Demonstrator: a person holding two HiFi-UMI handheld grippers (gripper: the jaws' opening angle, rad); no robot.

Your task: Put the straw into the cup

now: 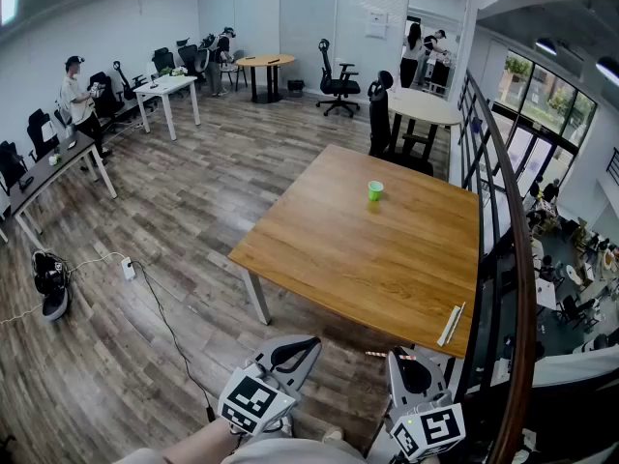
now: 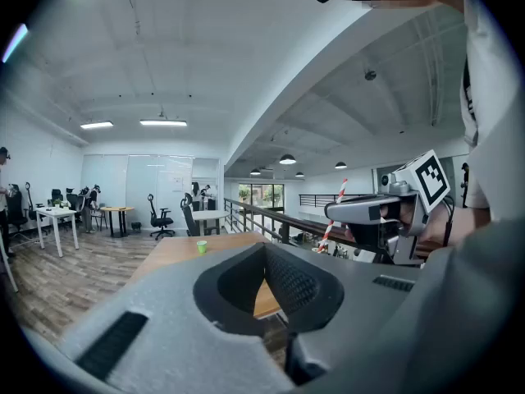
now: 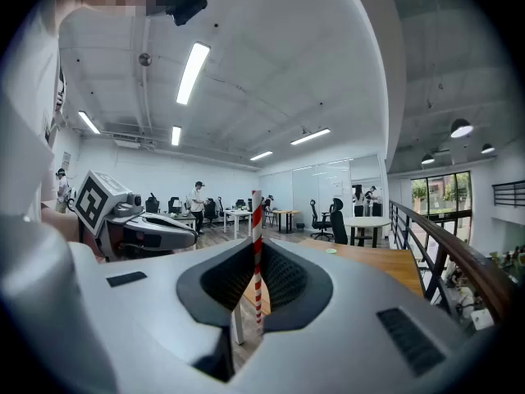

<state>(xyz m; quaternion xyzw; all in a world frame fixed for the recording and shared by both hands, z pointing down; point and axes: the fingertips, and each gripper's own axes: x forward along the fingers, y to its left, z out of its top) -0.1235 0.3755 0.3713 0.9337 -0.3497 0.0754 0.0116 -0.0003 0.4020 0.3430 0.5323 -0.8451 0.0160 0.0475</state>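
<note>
The wooden table filled the middle of the head view, and the green cup stood upright on its far part, toward the upper centre of the frame, with bare tabletop all round it. A slim white strip lay at the table's near right edge; what it was could not be told.

Both grippers hung at the bottom of the head view, off the near side of the table and well apart from the cup. The right gripper sat lower right, its jaws closed on the red-and-white striped straw. In its own view the straw stood upright, pinched between the two dark pads at the centre of the frame, one end above the jaws and the other below them. The cup showed only as a small green spot on the table right of centre.

The left gripper sat lower centre-left. In its own view its jaws were pressed together with nothing between them – only the tabletop showed through the gap behind the tips. The cup appeared small, left of centre, and the right gripper with the slanted straw hung at the right.
</note>
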